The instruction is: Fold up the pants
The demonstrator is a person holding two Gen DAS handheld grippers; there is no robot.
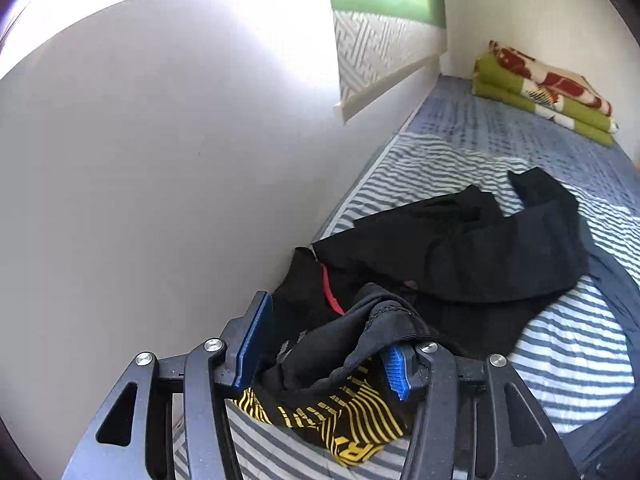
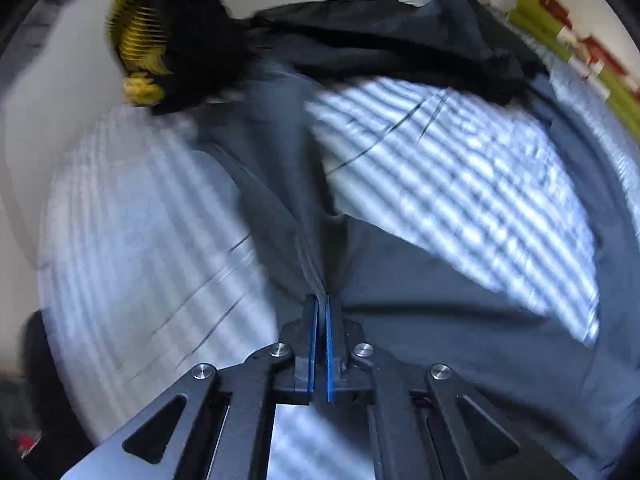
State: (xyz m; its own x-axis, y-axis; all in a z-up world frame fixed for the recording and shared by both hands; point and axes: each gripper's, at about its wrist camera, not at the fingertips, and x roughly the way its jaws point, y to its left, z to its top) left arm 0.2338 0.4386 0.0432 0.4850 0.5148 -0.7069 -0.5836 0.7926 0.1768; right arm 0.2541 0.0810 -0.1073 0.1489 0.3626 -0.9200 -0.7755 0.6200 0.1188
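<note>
**Pants half grabbed, still a heap on the bed**

Left to right: the left gripper (image 1: 320,340) is about half open, with a bunched dark hem draped over its right pad (image 1: 394,372) but not pinched. I'd say it needs to close on that edge before any lifting. The right gripper (image 2: 322,308) is clamped tight on a seam of the pants (image 2: 400,320), which are spread crumpled across the striped sheet (image 2: 460,184). To fold cleanly, I'd pull both corners taut and level first. In the way: a black garment with yellow stripes (image 1: 340,420) tangled right under the left tongs. The folded blanket (image 1: 544,92) by the far wall is well clear.
</note>
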